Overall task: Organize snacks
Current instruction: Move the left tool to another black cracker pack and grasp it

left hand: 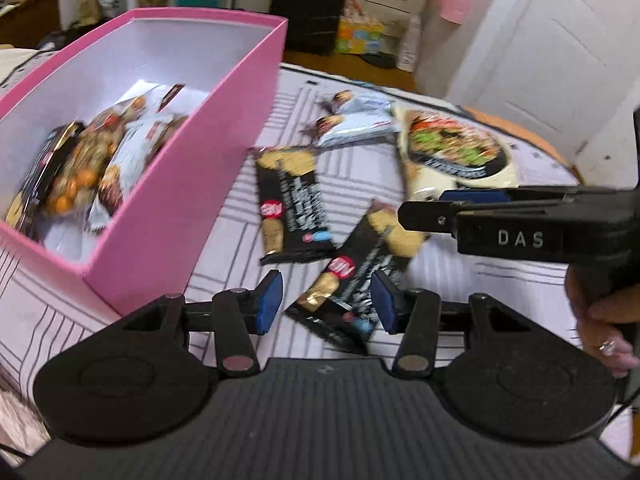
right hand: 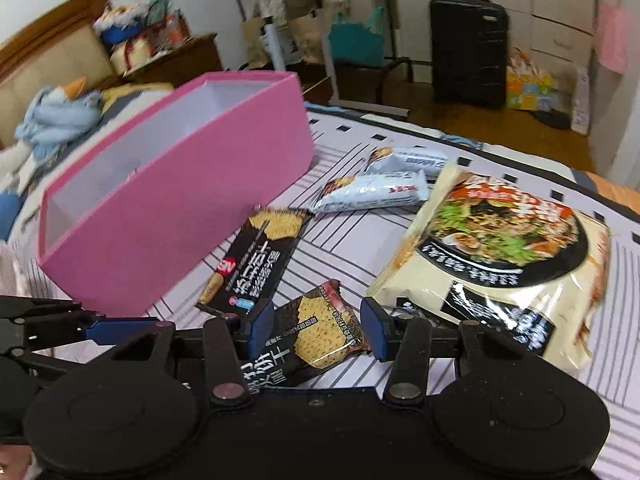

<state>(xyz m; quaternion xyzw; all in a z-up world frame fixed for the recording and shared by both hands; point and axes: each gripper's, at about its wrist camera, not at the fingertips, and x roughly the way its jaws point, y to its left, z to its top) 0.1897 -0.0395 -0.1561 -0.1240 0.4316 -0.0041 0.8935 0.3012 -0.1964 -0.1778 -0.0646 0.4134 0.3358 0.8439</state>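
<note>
A pink box (left hand: 168, 208) (right hand: 180, 208) stands on the bed and holds several snack packets (left hand: 80, 176). Loose on the sheet lie two black cracker packets, two pale blue packets (left hand: 352, 120) (right hand: 376, 192) and a big noodle bag (left hand: 452, 152) (right hand: 500, 260). My left gripper (left hand: 328, 304) is open astride the near black packet (left hand: 348, 292), its blue pads apart from the wrapper. My right gripper (right hand: 316, 330) is open astride a black packet (right hand: 320, 336). In the left wrist view the right gripper (left hand: 424, 208) hangs over the far end of the near packet. The other black packet (left hand: 292, 208) (right hand: 252, 256) lies beside the box.
The grey-lined bed sheet (left hand: 340, 184) ends at an edge behind the snacks. Beyond it are a black suitcase (left hand: 312, 4) (right hand: 468, 52), a white door (left hand: 560, 40) and a blue plush toy (right hand: 60, 112). A person's hand (left hand: 604, 320) holds the right gripper.
</note>
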